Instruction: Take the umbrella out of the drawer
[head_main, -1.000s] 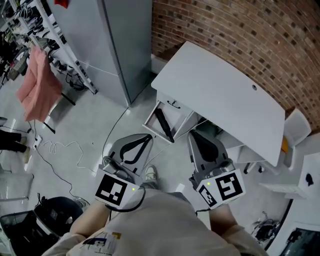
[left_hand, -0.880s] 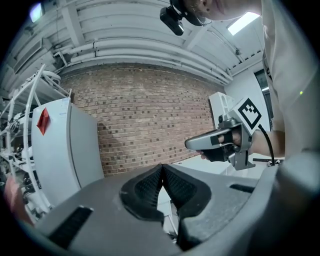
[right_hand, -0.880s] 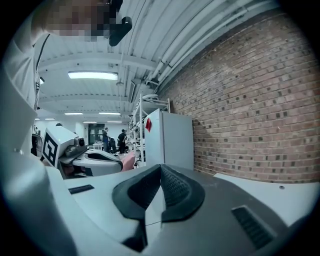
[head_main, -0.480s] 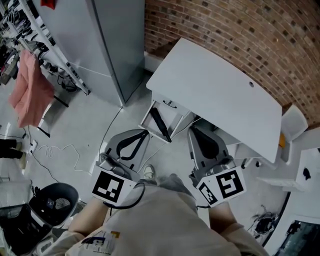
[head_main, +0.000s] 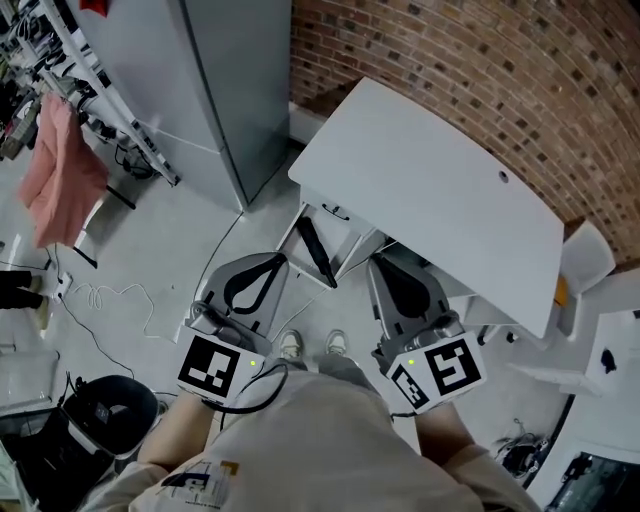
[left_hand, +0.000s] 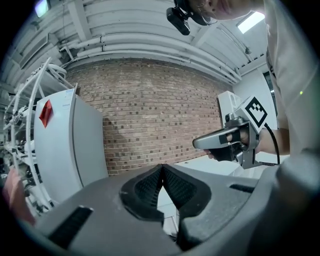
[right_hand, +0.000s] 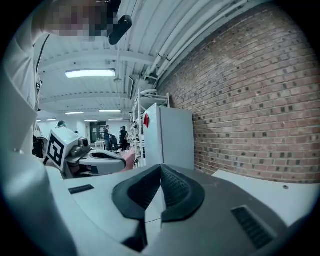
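A black folded umbrella (head_main: 314, 250) lies lengthwise in the open white drawer (head_main: 347, 243) under the white desk (head_main: 430, 190). In the head view my left gripper (head_main: 281, 261) hangs just left of the drawer's front end, shut with nothing between its jaws. My right gripper (head_main: 380, 262) hangs to the right of the drawer, also shut and empty. Neither touches the umbrella. In the left gripper view the left gripper's (left_hand: 162, 166) jaws meet at the tip, and the right gripper (left_hand: 225, 142) shows beside it. The right gripper view shows the right gripper's (right_hand: 161, 167) jaws together.
A tall grey cabinet (head_main: 220, 80) stands left of the desk against the brick wall (head_main: 500, 60). White cables (head_main: 110, 300) trail on the floor, with a pink cloth (head_main: 60, 165) on a rack. A white chair (head_main: 590, 260) is at the right. The person's shoes (head_main: 315, 345) stand below the drawer.
The person has stepped forward toward the desk, and a second shoe has come into view. Both grippers moved along with the body and stay shut.
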